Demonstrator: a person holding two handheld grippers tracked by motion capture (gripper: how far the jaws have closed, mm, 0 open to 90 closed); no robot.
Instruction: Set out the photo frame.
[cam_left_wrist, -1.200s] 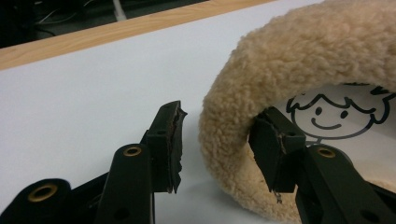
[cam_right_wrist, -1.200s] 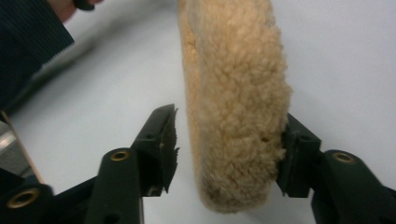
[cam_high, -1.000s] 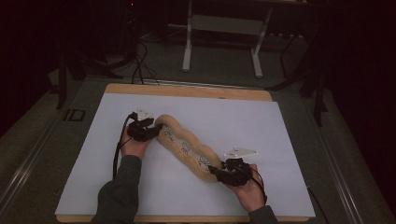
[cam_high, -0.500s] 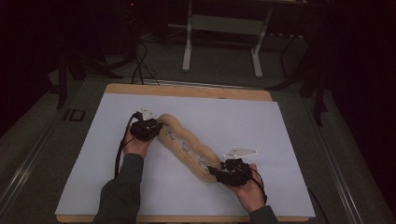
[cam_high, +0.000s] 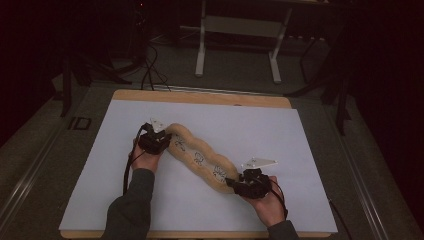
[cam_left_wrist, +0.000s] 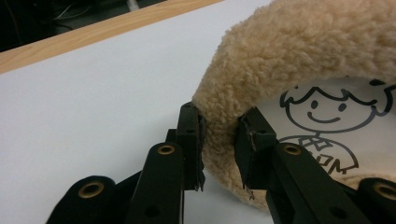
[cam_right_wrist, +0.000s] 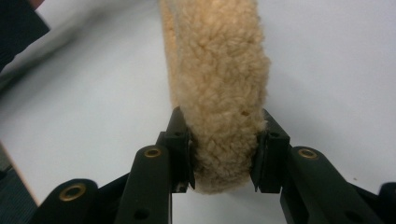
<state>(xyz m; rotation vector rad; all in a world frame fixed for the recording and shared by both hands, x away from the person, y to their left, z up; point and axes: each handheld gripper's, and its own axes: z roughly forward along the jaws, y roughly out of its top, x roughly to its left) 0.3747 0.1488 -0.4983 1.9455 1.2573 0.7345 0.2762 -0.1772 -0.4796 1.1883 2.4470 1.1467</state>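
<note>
A long tan fleece strip (cam_high: 200, 160) with cartoon drawings on its pale face lies slantwise on the white mat (cam_high: 260, 130). My left gripper (cam_high: 167, 141) holds its far left end. In the left gripper view the jaws (cam_left_wrist: 219, 144) have just been closing and now pinch the fleece rim (cam_left_wrist: 299, 46) beside a drawn smiling figure (cam_left_wrist: 327, 126). My right gripper (cam_high: 231, 184) is shut on the near right end. In the right gripper view the pads (cam_right_wrist: 224, 154) squeeze the fleece edge (cam_right_wrist: 219, 70) from both sides, having tightened a little.
The white mat covers a wooden table, whose edge (cam_high: 200, 96) shows at the back. Beyond it are a white stand's legs (cam_high: 240, 50) and cables on a dark floor. Bare mat lies on both sides of the strip.
The left gripper has shifted slightly at the strip's far end. The right hand and the strip's near end have stayed put.
</note>
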